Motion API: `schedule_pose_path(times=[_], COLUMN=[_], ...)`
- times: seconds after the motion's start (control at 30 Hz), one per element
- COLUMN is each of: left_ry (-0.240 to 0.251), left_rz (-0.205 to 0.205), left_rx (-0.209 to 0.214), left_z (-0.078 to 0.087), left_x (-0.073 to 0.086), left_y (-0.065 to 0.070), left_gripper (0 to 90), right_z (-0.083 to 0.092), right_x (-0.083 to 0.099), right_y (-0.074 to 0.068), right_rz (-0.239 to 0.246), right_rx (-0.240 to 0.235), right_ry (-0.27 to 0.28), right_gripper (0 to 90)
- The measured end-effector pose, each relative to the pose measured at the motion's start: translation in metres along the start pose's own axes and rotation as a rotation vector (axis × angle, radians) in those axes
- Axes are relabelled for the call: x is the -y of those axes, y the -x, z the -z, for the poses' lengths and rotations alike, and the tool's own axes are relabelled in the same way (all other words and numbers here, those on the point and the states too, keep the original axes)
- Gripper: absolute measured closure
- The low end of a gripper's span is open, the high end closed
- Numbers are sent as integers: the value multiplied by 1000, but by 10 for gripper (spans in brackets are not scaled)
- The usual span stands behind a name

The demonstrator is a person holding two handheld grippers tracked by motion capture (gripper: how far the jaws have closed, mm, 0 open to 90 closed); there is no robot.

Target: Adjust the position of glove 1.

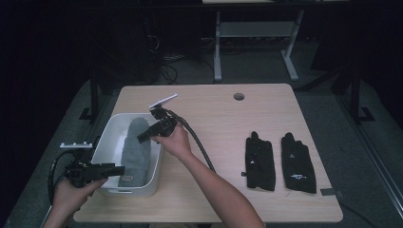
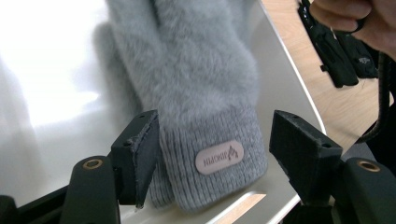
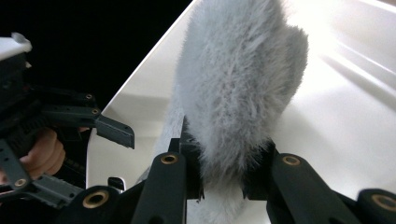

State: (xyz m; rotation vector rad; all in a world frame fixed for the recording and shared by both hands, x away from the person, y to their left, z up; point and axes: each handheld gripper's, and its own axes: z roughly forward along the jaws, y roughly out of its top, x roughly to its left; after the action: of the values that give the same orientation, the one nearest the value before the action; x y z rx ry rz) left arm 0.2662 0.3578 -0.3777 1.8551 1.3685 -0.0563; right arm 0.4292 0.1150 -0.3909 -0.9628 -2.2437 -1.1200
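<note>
Nearest us, our left gripper (image 1: 116, 169) stands open astride the ribbed cuff of the fluffy grey mitten (image 1: 135, 151). The mitten lies lengthwise in the white plastic tub (image 1: 105, 140), fingertips pointing away from us. Farther along, our right gripper (image 1: 141, 138) is clamped on its furry tip.

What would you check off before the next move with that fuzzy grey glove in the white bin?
1. Right tool clamped on the grey glove: ok.
2. Left tool open, its pads either side of the glove's knit cuff and off it: ok.
3. Glove inside the white bin: ok.
4. Black gloves lying well aside on the table: ok.
5. Second grey glove under this one: cannot tell.
</note>
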Motion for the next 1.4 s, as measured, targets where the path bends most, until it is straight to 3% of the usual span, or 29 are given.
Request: schedule_pose_path(times=[0.3, 0.5, 0.97, 1.4], left_ry=[8, 15, 38, 59], left_rz=[-7, -4, -20, -46], left_rx=[-8, -15, -16, 15], left_z=[3, 3, 5, 8], left_x=[0, -1, -5, -12], left_y=[-3, -2, 3, 10], left_gripper=[332, 333, 333, 316], right_z=[-8, -5, 20, 39], right_x=[-4, -6, -10, -10], right_y=[-1, -3, -2, -2], right_rz=[3, 25, 30, 21], right_rx=[5, 30, 61, 21], right_ry=[-12, 7, 70, 97], right_gripper=[717, 580, 548, 524])
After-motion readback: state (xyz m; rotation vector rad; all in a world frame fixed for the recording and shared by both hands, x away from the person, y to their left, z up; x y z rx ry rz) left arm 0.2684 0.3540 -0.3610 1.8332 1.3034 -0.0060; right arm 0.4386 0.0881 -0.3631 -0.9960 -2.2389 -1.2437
